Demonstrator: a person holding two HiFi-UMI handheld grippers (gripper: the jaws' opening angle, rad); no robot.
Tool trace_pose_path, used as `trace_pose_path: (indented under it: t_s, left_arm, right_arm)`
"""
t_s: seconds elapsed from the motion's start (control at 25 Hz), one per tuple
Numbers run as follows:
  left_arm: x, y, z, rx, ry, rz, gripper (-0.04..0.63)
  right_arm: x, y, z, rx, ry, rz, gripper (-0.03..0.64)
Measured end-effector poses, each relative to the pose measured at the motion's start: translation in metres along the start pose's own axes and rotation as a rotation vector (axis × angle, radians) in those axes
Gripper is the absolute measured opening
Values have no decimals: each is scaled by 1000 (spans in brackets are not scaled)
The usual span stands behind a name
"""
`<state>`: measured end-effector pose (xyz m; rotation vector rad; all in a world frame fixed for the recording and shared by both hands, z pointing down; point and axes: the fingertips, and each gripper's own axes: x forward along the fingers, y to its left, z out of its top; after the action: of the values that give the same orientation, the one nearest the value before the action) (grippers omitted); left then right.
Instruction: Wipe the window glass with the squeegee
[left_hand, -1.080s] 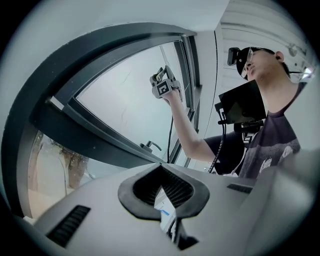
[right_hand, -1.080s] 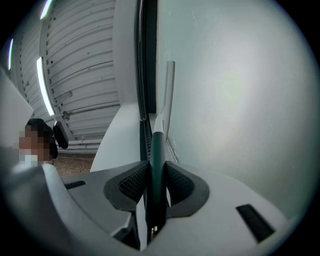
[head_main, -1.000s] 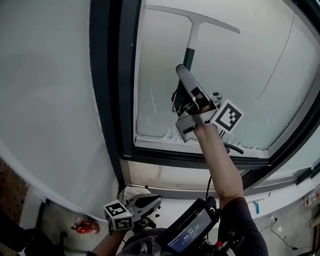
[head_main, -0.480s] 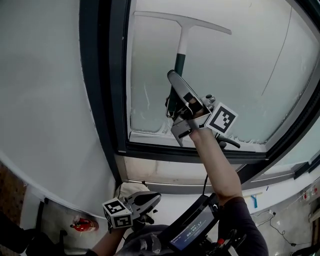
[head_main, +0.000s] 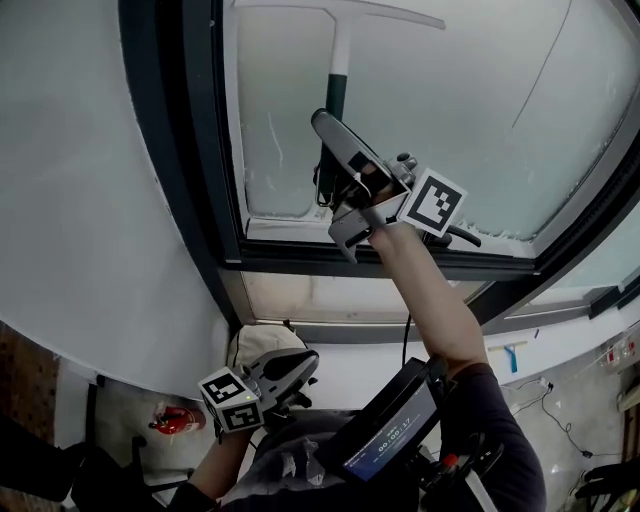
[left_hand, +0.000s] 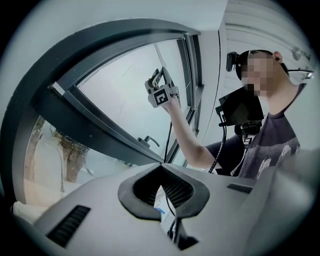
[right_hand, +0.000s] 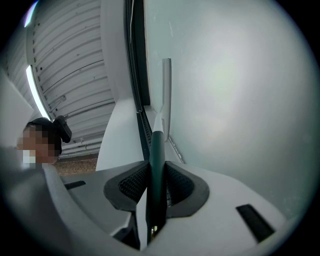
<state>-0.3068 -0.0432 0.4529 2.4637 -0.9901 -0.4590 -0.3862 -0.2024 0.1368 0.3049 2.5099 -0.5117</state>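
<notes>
Squeegee (head_main: 337, 60) handle clamped between right gripper (right_hand: 156, 182) jaws. Blade laid against glass (head_main: 480, 110), seen at top edge of head view, one end close to left frame (head_main: 205, 150). Left gripper (left_hand: 165, 187) held low, well apart from window, jaws closed together, nothing gripped.

right gripper (right_hand: 156, 172) raised, jaws clamped | left gripper (left_hand: 162, 172) low, jaws together

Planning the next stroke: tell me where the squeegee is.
In the head view, the squeegee is upper centre against the window glass, handle clamped in the right gripper.
</notes>
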Motion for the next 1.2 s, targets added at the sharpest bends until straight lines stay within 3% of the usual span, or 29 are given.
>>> trace_pose_path:
  t_s: [0.32, 0.92, 1.2]
  left_arm:
    - [-15, -5, -27, -3, -2, 15, 5]
    - [-13, -14, -1, -19, 23, 26, 5]
    - [-7, -5, -11, -40, 30, 33, 5]
  right_arm:
    - [-25, 9, -38, 36, 3, -14, 97]
    - [-36, -7, -49, 97, 16, -54, 97]
    - [-54, -26, -64, 136, 25, -82, 97]
